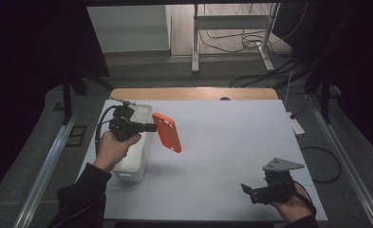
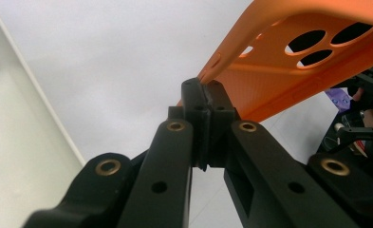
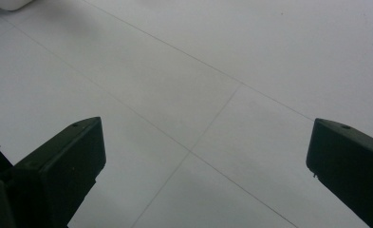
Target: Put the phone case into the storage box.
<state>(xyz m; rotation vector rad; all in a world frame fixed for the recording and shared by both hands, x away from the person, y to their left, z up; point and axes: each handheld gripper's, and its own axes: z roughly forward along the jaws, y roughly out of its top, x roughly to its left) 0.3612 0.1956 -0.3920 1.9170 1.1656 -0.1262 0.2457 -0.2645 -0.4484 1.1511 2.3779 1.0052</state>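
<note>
An orange phone case (image 1: 168,132) hangs in the air above the table, just right of a white bin (image 1: 135,142). My left gripper (image 1: 152,127) is shut on the case's left edge. In the left gripper view the two jaws meet on the rim of the orange phone case (image 2: 288,71), whose camera holes face me. My right gripper (image 1: 248,191) rests low near the table's front right corner, open, with nothing between its jaws. In the right gripper view its wide-apart jaws (image 3: 205,156) frame bare white table.
The white bin stands along the left edge of the white table (image 1: 231,142); its corner (image 3: 8,4) peeks into the right gripper view. Beyond the far edge are a metal stand (image 1: 231,38) and floor cables. A white power strip (image 1: 296,126) lies off the right side.
</note>
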